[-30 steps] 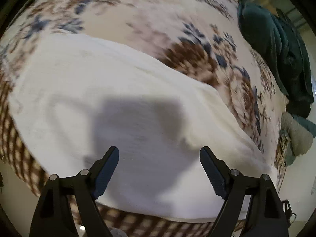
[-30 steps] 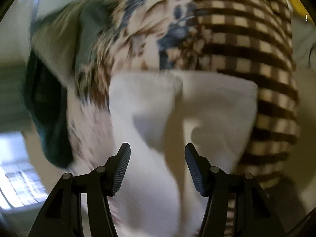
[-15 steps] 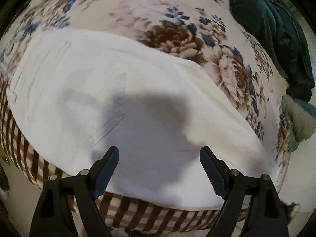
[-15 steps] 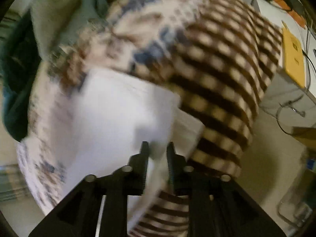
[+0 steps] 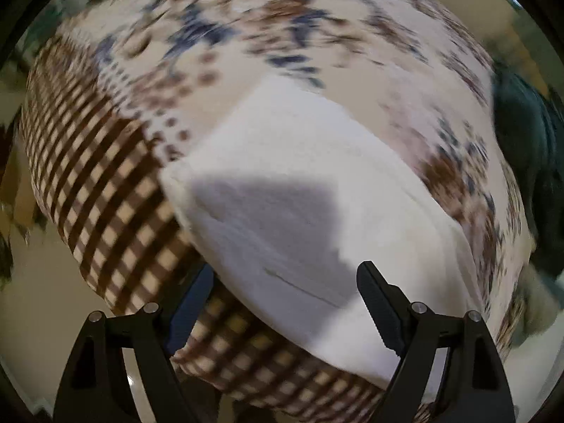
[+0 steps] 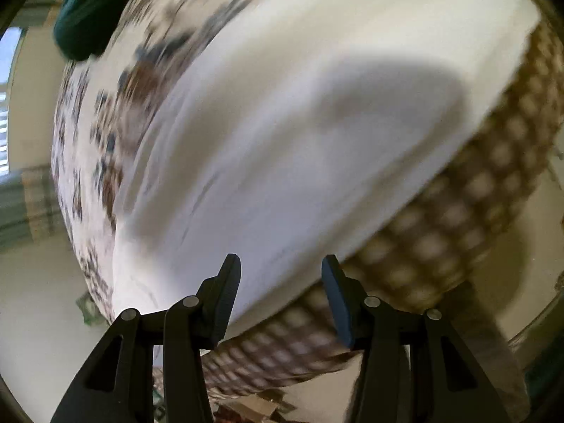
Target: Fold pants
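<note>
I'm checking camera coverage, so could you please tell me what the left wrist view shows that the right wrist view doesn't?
Only the left wrist view shows the left gripper, open above the white pants. Only the right wrist view shows the right gripper, its jaws opening with nothing gripped, and a window. Both show the pants on the flowered, checked blanket and a dark green cloth.

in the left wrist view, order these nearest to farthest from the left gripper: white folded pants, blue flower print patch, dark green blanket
From the left gripper:
1. White folded pants, right under the open fingers, centre.
2. Blue flower print patch on the bed cover, beyond the pants, upper left.
3. Dark green blanket, far right edge; blur makes its rank against 2 uncertain.
</note>
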The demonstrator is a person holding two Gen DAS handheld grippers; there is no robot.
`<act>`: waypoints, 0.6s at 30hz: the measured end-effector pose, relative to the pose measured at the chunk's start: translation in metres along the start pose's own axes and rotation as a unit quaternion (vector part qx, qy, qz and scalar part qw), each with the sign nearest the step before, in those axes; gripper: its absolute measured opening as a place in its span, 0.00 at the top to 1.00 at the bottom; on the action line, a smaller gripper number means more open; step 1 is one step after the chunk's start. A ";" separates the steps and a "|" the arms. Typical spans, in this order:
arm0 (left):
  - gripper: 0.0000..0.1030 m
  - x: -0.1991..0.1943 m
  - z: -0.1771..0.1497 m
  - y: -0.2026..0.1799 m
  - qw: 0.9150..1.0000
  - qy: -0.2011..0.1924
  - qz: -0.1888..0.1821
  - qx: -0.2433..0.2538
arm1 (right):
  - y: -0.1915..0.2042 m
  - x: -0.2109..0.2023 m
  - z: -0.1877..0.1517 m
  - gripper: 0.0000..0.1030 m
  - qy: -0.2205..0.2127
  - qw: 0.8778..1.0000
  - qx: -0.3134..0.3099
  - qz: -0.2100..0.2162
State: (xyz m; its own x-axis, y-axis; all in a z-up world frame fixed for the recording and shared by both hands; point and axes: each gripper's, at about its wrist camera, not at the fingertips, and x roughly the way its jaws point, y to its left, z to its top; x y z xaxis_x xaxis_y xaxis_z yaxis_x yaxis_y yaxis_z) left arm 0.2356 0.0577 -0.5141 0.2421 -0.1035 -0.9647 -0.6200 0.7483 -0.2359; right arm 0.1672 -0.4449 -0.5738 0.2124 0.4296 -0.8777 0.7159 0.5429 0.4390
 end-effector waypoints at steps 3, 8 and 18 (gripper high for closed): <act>0.19 0.021 0.021 0.030 0.999 0.019 -0.016 -0.039 | 0.032 0.030 -0.029 0.51 0.011 1.000 -0.004 0.003; 0.69 0.036 0.038 0.064 0.997 0.010 -0.028 -0.076 | 0.057 0.054 -0.055 0.87 0.003 1.000 -0.011 -0.016; 0.86 0.009 0.043 0.066 0.996 -0.054 -0.058 -0.051 | 0.070 0.037 -0.088 1.00 -0.015 0.992 -0.035 -0.122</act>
State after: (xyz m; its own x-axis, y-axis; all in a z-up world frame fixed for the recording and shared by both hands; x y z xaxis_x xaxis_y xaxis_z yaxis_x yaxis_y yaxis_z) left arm 0.2287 0.1344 -0.5334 0.3917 -0.1110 -0.9134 -0.6546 0.6640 -0.3614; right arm 0.1670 -0.3274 -0.5587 0.0593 0.2576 -0.9644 0.7011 0.6770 0.2239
